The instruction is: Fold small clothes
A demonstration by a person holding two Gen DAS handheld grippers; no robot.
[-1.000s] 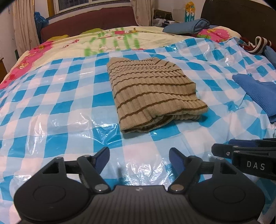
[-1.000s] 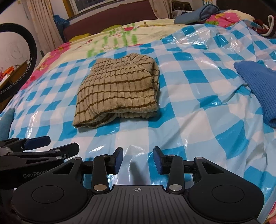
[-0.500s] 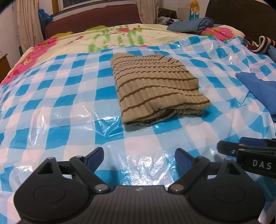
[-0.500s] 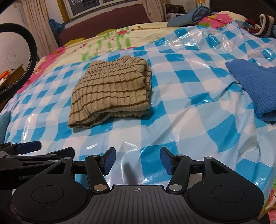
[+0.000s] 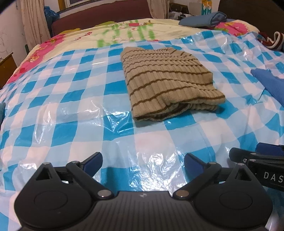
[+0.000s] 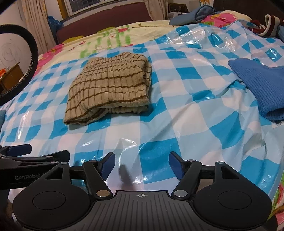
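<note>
A tan knit sweater with brown stripes point(image 5: 168, 83) point(image 6: 110, 85) lies folded into a compact rectangle on the blue-and-white checked plastic sheet point(image 5: 71, 99) point(image 6: 186, 92) covering the bed. My left gripper point(image 5: 142, 162) hovers over the sheet well short of the sweater; its jaws are opening with nothing between them. My right gripper point(image 6: 141, 164) hangs just as far back, its jaws opening too, with only bare sheet in the gap. Each gripper shows at the edge of the other's view, the right gripper point(image 5: 262, 156) and the left gripper point(image 6: 26, 154).
A blue knit garment point(image 6: 262, 85) point(image 5: 269, 81) lies at the right on the sheet. A folded blue cloth point(image 5: 204, 18) and a maroon-and-white striped item point(image 6: 268, 24) sit at the far right. A flowered bedspread point(image 5: 124, 32) and dark headboard point(image 5: 103, 16) lie beyond.
Both grippers' jaws have spread wider. The folded sweater has not moved on the sheet.
</note>
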